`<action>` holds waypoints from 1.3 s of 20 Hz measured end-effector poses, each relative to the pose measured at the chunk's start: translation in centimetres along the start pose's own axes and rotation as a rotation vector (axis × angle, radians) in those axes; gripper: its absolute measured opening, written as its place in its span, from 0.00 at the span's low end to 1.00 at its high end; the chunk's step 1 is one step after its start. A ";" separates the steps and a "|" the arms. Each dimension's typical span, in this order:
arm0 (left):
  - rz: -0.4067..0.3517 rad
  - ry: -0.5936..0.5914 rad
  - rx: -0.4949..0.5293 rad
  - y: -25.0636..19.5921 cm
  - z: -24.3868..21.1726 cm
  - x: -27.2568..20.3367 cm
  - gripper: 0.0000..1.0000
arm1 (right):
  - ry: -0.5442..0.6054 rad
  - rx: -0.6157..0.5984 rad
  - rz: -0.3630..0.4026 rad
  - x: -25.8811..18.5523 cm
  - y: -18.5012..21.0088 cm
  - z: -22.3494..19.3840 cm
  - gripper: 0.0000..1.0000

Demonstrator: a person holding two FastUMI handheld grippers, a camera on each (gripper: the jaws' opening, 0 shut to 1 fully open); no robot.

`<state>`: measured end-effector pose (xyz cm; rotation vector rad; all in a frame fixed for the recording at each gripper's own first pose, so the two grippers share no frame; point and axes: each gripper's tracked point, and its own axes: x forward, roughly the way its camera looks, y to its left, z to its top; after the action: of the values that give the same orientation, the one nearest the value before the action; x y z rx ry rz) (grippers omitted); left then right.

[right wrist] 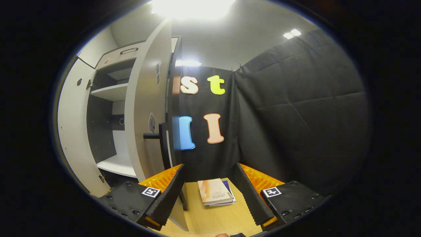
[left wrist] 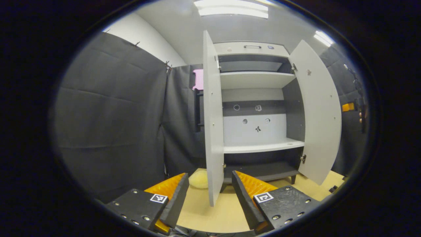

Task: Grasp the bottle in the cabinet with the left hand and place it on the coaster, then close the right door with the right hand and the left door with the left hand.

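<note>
- wood worktop (left wrist: 223, 210) w/ white cabinet (left wrist: 256, 98) on it, both doors swung open, shelves bare.
- left gripper (left wrist: 210, 184) level, facing cabinet, jaws wide, holding nothing; left door (left wrist: 213, 125) edge between its fingers, farther off.
- pale round coaster (left wrist: 199, 179) beside left door's foot.
- right gripper (right wrist: 209, 179) wide, nothing held, aimed past right door (right wrist: 148, 108) at books (right wrist: 215, 192).
- bottle: can't tell where.

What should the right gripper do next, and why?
Probably swing left to the right door and push it shut. Both cabinet doors stand open, the shelves look bare, and the right gripper is open and holds nothing.
</note>
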<state>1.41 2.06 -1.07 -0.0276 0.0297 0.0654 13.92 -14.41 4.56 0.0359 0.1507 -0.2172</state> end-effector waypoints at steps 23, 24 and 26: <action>-0.053 0.008 -0.040 7.5 -1.5 5.3 0.80 | 0.003 -0.085 -0.001 -2.1 7.5 -0.4 0.95; -0.056 0.008 -0.042 7.6 -1.6 5.4 0.80 | 0.002 -0.086 0.007 -2.2 8.1 -0.4 0.95; -0.059 0.008 -0.040 7.8 -1.8 5.7 0.80 | 0.000 -0.085 0.017 -2.4 9.0 -0.4 0.95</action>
<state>6.56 10.14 -3.26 -0.0688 0.0354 0.0068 13.44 -5.13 4.67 -0.0474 0.1593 -0.1937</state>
